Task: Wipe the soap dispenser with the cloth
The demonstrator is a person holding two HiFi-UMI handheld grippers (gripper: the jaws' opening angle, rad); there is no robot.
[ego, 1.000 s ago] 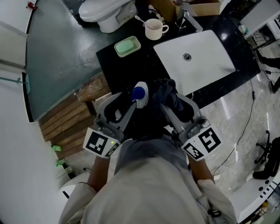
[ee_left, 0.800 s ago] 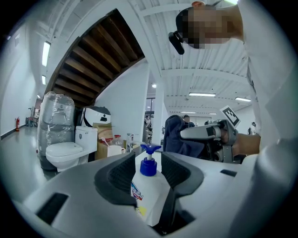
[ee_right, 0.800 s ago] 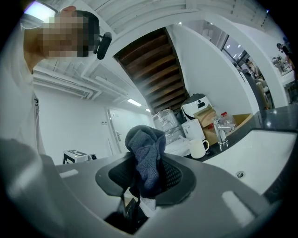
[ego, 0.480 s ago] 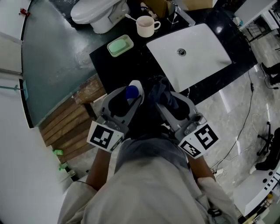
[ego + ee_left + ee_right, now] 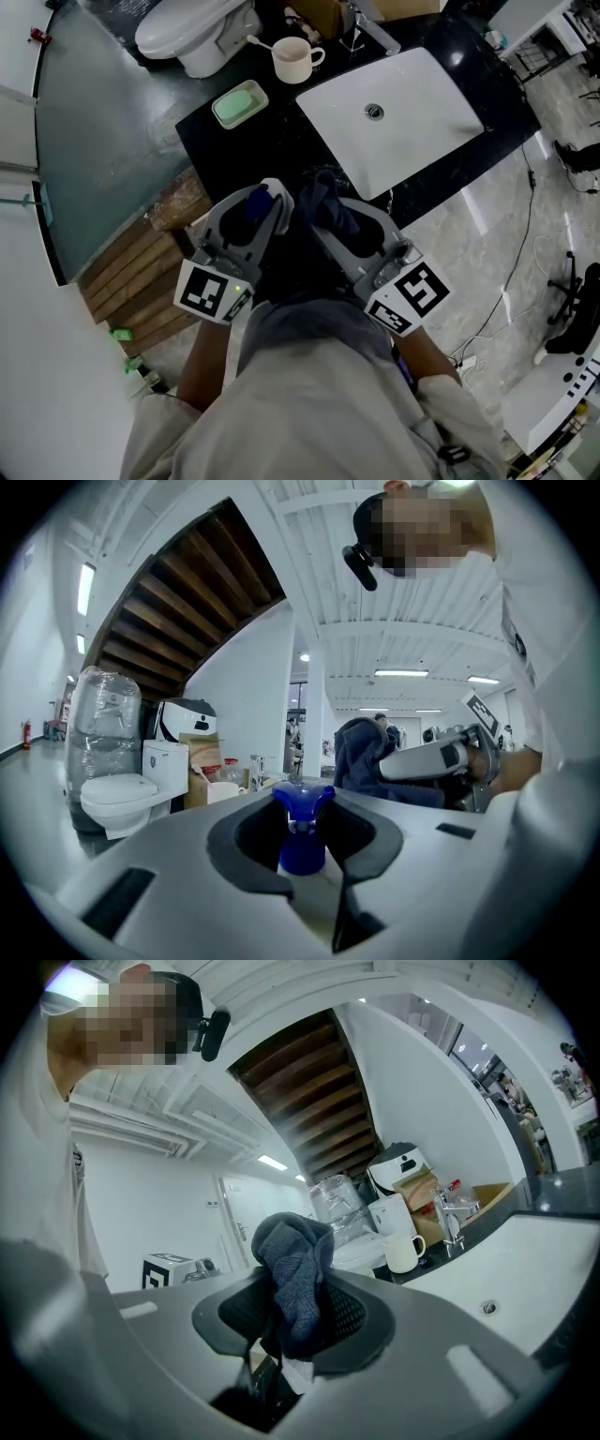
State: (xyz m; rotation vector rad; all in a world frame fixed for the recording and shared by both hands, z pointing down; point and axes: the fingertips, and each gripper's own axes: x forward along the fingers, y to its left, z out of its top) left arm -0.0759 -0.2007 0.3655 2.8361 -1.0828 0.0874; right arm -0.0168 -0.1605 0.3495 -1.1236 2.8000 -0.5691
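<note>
The soap dispenser has a blue pump top and a pale body. It stands upright between the jaws of my left gripper, held in the air in front of the counter. In the left gripper view the blue pump rises between the dark pads, and the left gripper is closing on the pale body below it. My right gripper is shut on a bunched dark blue cloth, just right of the dispenser. In the right gripper view the cloth sticks up out of the right gripper.
A black counter lies ahead with a white sink, a faucet, a pale mug and a green soap dish. A toilet stands beyond it. Wooden slats lie on the floor at the left.
The left jaws have come in around the dispenser, which now sits deeper between them with less of its white body showing. Both grippers have drifted slightly left in the head view.
</note>
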